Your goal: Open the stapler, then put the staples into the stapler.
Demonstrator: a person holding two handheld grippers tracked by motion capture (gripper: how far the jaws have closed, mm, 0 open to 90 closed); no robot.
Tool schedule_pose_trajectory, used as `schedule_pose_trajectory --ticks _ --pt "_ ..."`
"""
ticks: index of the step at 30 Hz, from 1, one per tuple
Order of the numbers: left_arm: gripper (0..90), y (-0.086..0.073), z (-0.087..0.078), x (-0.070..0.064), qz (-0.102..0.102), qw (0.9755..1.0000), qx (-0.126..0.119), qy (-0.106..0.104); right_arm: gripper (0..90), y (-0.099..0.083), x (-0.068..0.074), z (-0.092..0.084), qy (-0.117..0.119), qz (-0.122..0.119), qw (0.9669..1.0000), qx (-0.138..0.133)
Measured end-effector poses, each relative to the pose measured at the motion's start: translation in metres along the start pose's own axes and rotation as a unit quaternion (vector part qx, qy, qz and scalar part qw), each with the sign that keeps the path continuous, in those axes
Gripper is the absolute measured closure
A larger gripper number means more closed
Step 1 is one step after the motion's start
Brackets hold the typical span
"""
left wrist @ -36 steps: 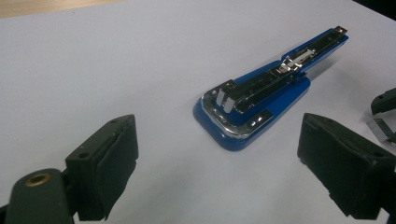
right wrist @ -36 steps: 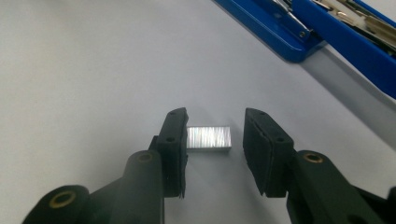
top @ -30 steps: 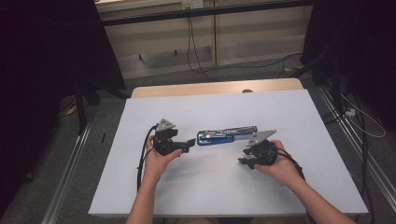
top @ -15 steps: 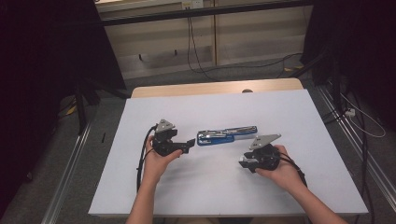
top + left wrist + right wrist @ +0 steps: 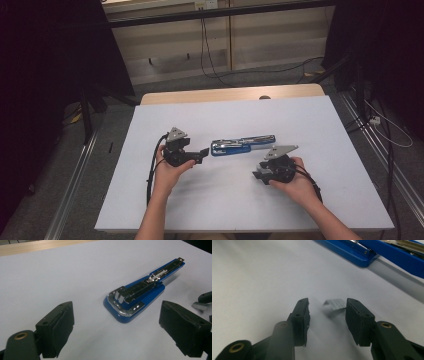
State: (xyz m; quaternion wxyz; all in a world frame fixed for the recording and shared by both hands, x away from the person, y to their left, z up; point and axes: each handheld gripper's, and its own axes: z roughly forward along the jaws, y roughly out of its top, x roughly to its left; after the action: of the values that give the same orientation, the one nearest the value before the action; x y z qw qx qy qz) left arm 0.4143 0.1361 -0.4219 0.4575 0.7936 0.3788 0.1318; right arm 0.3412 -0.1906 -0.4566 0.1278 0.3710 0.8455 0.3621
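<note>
A blue stapler is lying opened out flat on the white table, its chrome staple channel facing up, stretched roughly left to right between the two hands. In the left gripper view the stapler is sitting just ahead of the jaws, its rounded, chrome-trimmed end nearest and its long arm running away toward the upper right.

The left gripper is resting low on the table at the stapler's left end, jaws pointing toward it — very near, though whether they are touching it cannot be told from above. Seen from its own camera, the left gripper is standing wide open, its two black pads well apart with nothing between them; the stapler is lying beyond the tips, not inside the gap.

The right gripper is lying below and slightly right of the stapler's middle, near it but apart. In the right gripper view a small strip of staples is sitting between the tips of the right gripper, close against the right-hand pad and clear of the left-hand one. These jaws have just been opening — they are standing partly apart and are not pressing on the strip. The stapler's blue body is crossing the top of that view, beyond the strip.
</note>
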Motion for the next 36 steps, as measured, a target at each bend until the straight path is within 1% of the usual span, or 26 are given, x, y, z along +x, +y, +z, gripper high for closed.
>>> schedule_pose_trajectory --ticks 3,4,5,7,8,11,12,15,21,25,27,28,29,31,32,34,35,36 --pt "13.1 0.000 0.000 0.000 -0.002 1.0000 -0.002 0.000 54.7 0.001 0.000 0.001 -0.003 0.001 1.0000 -0.002" --pt "13.1 0.000 0.000 0.001 -0.002 1.0000 -0.003 0.000 56.3 0.001 0.000 0.002 0.000 0.000 1.0000 0.000" --pt "13.1 0.000 0.000 0.001 -0.002 1.0000 -0.003 0.000 55.9 0.001 0.000 0.002 0.004 0.001 1.0000 0.000" --pt "13.1 0.000 0.000 0.001 -0.003 1.0000 -0.002 -0.001 57.0 0.001 0.002 0.002 -0.002 -0.004 1.0000 0.002" --pt "13.1 0.000 0.000 0.001 -0.002 1.0000 0.000 -0.001 58.5 0.001 0.002 0.001 -0.002 -0.010 0.9999 0.003" --pt "13.0 0.000 0.000 0.001 0.002 1.0000 0.003 0.000 58.5 0.000 0.003 0.000 0.001 -0.010 0.9999 0.005" --pt "13.1 -0.001 0.000 0.001 -0.002 1.0000 0.003 -0.001 58.5 -0.001 0.003 -0.001 -0.001 -0.012 0.9999 0.006" --pt "13.0 -0.001 0.001 0.001 -0.003 1.0000 0.001 -0.001 60.6 -0.003 0.000 -0.005 -0.004 -0.014 0.9999 0.009" --pt "13.0 0.000 -0.001 0.002 -0.005 1.0000 -0.002 0.000 68.7 -0.005 -0.007 -0.006 0.003 -0.006 1.0000 0.003" --pt "13.0 0.000 -0.001 0.002 -0.002 1.0000 -0.002 -0.001 73.7 -0.003 -0.008 -0.004 0.008 -0.012 0.9999 0.004" --pt "13.0 0.000 -0.001 0.003 -0.002 1.0000 -0.002 0.000 78.6 -0.002 -0.007 -0.003 0.012 -0.018 0.9997 0.006" --pt "13.0 0.000 -0.002 0.003 -0.002 1.0000 -0.002 0.000 78.7 -0.001 -0.006 -0.002 0.011 -0.021 0.9997 0.007" --pt "13.0 0.000 -0.002 0.002 -0.006 1.0000 -0.004 -0.001 78.8 0.000 -0.006 -0.003 0.011 -0.024 0.9996 0.011" --pt "13.0 0.000 -0.002 0.003 -0.004 1.0000 -0.003 -0.001 78.9 0.001 -0.006 -0.002 0.012 -0.029 0.9994 0.014" --pt "13.0 0.000 -0.003 0.003 -0.006 1.0000 -0.003 -0.002 78.9 0.002 -0.006 -0.002 0.011 -0.029 0.9995 0.011" --pt "13.0 0.000 -0.003 0.003 -0.007 1.0000 -0.005 -0.003 78.9 0.004 -0.007 -0.004 0.021 -0.027 0.9994 0.004" --pt "13.0 0.000 -0.003 0.004 -0.006 1.0000 -0.006 -0.002 78.9 0.005 -0.008 -0.006 0.023 -0.024 0.9995 0.001" --pt "12.9 0.000 -0.003 0.004 -0.008 0.9999 -0.008 -0.003 79.0 0.007 -0.009 -0.008 0.024 -0.026 0.9994 -0.002"
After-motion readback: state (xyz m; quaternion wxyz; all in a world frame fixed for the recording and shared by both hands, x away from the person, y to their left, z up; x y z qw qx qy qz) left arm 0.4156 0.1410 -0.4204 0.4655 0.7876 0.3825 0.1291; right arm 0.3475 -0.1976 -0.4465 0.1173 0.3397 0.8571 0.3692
